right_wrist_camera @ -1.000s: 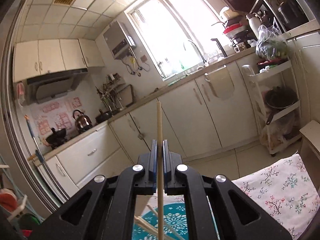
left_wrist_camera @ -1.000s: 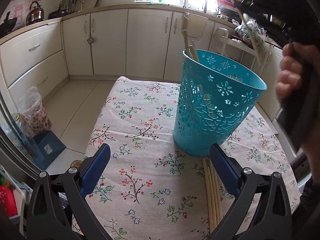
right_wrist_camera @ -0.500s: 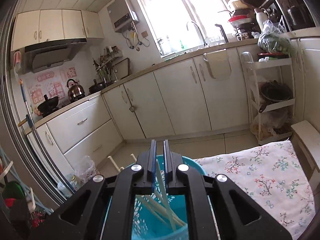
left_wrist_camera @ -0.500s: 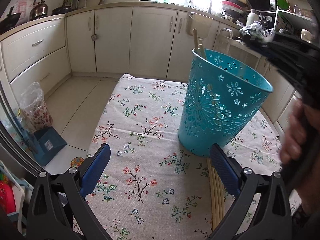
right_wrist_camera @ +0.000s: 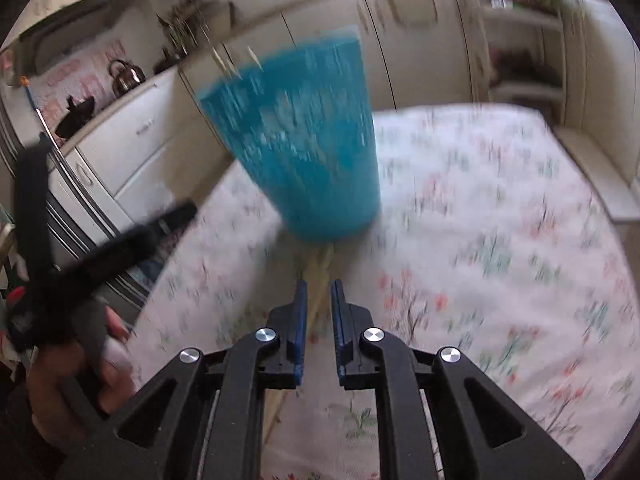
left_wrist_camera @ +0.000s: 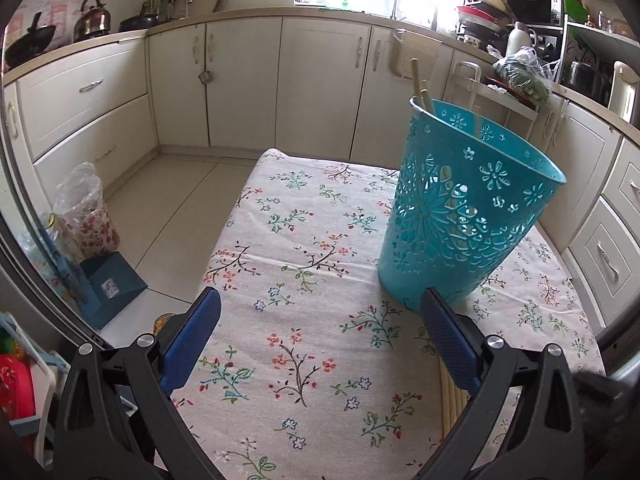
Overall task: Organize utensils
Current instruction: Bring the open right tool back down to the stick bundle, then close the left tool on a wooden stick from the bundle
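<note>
Floral tablecloth, one teal basket holding chopsticks, left tool spread wide, right tool slightly parted, empty.

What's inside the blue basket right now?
Chopsticks lean inside the blue basket, tips poking above the rim. Their count and the basket floor are hidden by the wall.

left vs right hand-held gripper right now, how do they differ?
The left hand-held gripper stands wide open; the right hand-held gripper is open only narrowly. The left frames bare floral tablecloth beside the blue basket; the right points along the loose chopsticks lying on the cloth. The left view is sharp, the right motion-blurred. Both are empty, with blue pads.
</note>
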`<state>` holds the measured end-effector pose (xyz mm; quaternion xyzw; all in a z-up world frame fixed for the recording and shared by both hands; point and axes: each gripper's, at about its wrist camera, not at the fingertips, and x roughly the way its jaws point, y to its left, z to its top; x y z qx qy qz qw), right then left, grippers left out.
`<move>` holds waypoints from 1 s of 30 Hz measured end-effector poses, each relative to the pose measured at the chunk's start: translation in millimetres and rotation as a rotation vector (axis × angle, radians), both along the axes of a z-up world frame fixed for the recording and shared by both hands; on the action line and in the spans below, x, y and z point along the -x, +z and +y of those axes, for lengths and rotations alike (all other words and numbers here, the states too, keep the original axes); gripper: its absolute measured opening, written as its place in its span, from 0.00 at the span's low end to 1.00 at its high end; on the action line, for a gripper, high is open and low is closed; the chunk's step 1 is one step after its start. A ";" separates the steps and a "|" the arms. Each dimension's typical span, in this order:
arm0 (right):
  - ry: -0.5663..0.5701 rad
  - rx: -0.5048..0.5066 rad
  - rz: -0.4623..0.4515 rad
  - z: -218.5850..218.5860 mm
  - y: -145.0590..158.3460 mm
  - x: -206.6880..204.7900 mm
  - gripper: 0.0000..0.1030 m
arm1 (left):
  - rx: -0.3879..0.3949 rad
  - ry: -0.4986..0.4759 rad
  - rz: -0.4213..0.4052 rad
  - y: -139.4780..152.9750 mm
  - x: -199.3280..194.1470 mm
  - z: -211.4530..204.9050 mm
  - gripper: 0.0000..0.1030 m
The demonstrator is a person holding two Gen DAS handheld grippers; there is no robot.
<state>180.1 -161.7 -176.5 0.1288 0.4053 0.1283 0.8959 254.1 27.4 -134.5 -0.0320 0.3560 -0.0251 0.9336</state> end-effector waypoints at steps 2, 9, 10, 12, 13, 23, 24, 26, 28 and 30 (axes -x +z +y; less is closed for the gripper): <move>0.018 0.008 0.032 6.9 -9.0 -6.0 0.12 | -0.002 0.007 0.004 -1.0 2.0 2.8 0.93; 0.063 0.086 0.047 28.5 -19.9 -14.7 0.12 | 0.010 0.039 0.027 -4.6 9.2 14.0 0.93; 0.066 0.097 0.049 29.9 -20.0 -15.0 0.12 | 0.010 0.040 0.030 -4.8 10.3 14.7 0.93; 0.090 0.132 0.052 33.3 -20.3 -15.3 0.12 | 0.009 0.027 0.038 -5.5 12.8 13.1 0.93; 0.103 0.156 0.052 36.5 -20.7 -14.4 0.12 | 0.006 0.017 0.042 -6.5 13.9 11.5 0.93; 0.059 0.161 0.065 -12.7 -22.3 -9.2 0.09 | -0.087 -0.157 0.137 -26.6 16.4 -43.8 0.93; 0.053 0.143 0.065 -16.6 -22.9 -8.8 0.08 | -0.093 -0.157 0.154 -30.5 13.0 -48.8 0.93; 0.051 0.112 0.063 -21.9 -24.1 -7.2 0.08 | -0.109 -0.142 0.174 -37.2 8.0 -53.9 0.93; 0.054 0.092 0.059 -25.1 -25.0 -6.3 0.08 | -0.117 -0.133 0.196 -42.9 3.9 -57.3 0.93; 0.055 0.068 0.061 -28.7 -25.8 -6.2 0.08 | -0.132 -0.130 0.210 -48.0 0.6 -61.4 0.92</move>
